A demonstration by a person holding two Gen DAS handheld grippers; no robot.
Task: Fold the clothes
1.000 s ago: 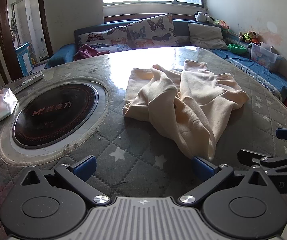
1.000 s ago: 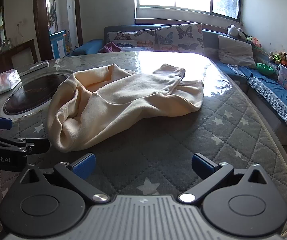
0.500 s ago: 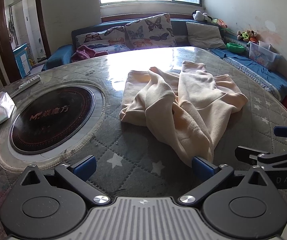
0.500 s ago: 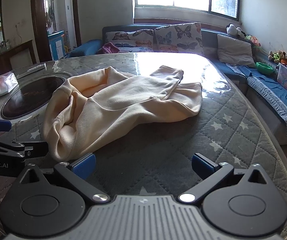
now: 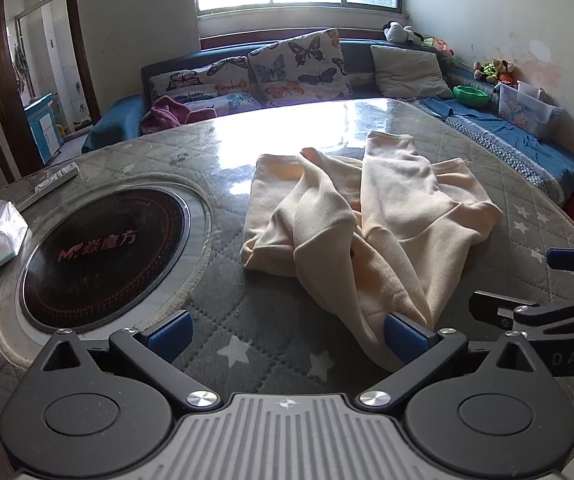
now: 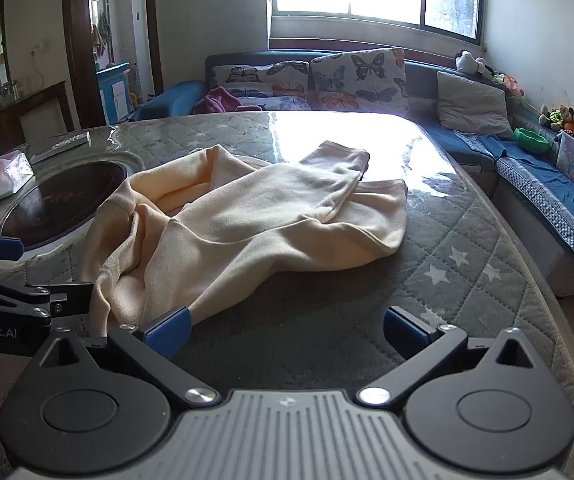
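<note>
No fold made: cream garment [image 5: 371, 236] lies crumpled ahead of both claws. Left gripper [image 5: 285, 330] and right gripper [image 6: 285, 330] spread wide, empty; all folding remains.

Black claw [image 5: 285, 330] linkages, blue pads [image 5: 169, 330], silver screws, ribbed grey housing, apparently plastic.

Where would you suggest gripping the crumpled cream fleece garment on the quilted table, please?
I'd take the crumpled cream fleece garment at its near bunched end, which tapers to a narrow point toward both grippers. Come in low from the near table edge. The open left gripper already has one finger beside that end; the open right gripper could pinch its own side.
</note>
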